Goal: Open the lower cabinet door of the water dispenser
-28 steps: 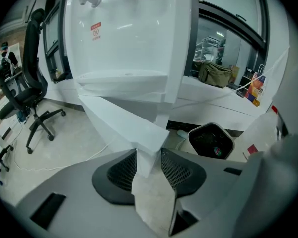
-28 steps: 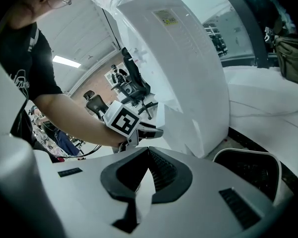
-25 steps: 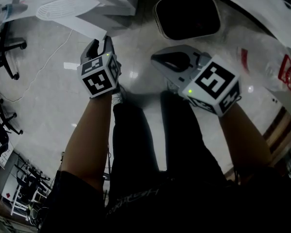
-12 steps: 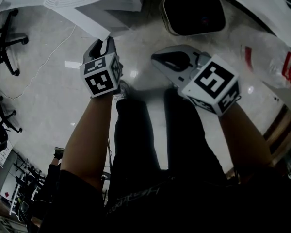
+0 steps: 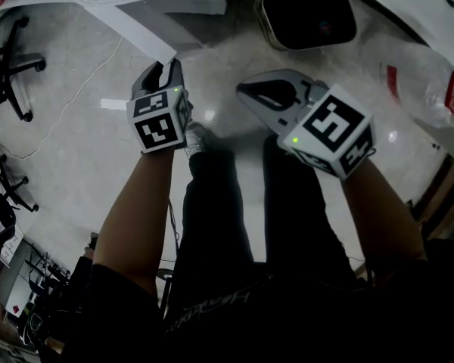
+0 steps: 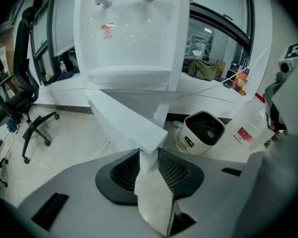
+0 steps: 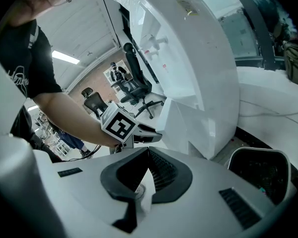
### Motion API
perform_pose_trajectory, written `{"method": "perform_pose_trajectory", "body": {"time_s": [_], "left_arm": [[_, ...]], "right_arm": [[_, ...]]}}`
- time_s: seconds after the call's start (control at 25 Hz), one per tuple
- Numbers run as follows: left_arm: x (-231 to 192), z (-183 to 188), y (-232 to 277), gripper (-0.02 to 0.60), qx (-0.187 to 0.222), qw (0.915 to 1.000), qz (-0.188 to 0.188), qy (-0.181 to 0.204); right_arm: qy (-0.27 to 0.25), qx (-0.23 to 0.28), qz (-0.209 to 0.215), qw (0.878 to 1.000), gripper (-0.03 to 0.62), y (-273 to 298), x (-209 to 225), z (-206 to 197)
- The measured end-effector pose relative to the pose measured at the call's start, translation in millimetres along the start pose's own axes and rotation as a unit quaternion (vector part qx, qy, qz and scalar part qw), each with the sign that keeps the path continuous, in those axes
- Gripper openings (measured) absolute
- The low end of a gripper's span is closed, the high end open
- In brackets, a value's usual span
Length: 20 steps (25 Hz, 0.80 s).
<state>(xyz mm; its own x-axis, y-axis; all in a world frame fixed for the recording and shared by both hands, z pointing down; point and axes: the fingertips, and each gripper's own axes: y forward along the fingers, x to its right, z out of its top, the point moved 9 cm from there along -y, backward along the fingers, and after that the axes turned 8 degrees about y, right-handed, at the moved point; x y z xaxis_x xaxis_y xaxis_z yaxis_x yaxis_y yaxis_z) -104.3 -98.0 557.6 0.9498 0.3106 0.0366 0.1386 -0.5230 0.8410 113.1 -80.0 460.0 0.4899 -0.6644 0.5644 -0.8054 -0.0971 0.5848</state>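
Forearm [image 5: 140,203] extended, left claw [image 5: 159,72] pinching cabinet door [image 6: 124,120]

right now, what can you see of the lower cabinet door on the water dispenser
The lower cabinet door is a plain white, smooth panel, plastic by its look, with no handle showing. It stands swung open, angled out from the base of the water dispenser toward the person. Its free edge sits between the jaws of the left gripper, which pinch it. Nothing else touches it. Its hinge side is hidden behind the panel.
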Motion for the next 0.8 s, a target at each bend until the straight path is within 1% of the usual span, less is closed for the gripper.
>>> {"method": "perform_pose_trajectory", "body": {"time_s": [0.2, 0.48, 0.8], "left_arm": [[-11, -5, -5, 0.112, -0.011, 0.9995, -0.019, 0.021], [-21, -13, -11, 0.113, -0.012, 0.9982, -0.036, 0.045], [-39, -28, -21, 0.111, -0.015, 0.9969, -0.05, 0.059]], "right_arm": [[0.006, 0.003, -0.007, 1.0, 0.012, 9, -10, 3], [0.021, 0.011, -0.011, 1.0, 0.012, 27, -26, 2], [0.028, 0.008, -0.01, 1.0, 0.012, 49, -49, -1]]}}
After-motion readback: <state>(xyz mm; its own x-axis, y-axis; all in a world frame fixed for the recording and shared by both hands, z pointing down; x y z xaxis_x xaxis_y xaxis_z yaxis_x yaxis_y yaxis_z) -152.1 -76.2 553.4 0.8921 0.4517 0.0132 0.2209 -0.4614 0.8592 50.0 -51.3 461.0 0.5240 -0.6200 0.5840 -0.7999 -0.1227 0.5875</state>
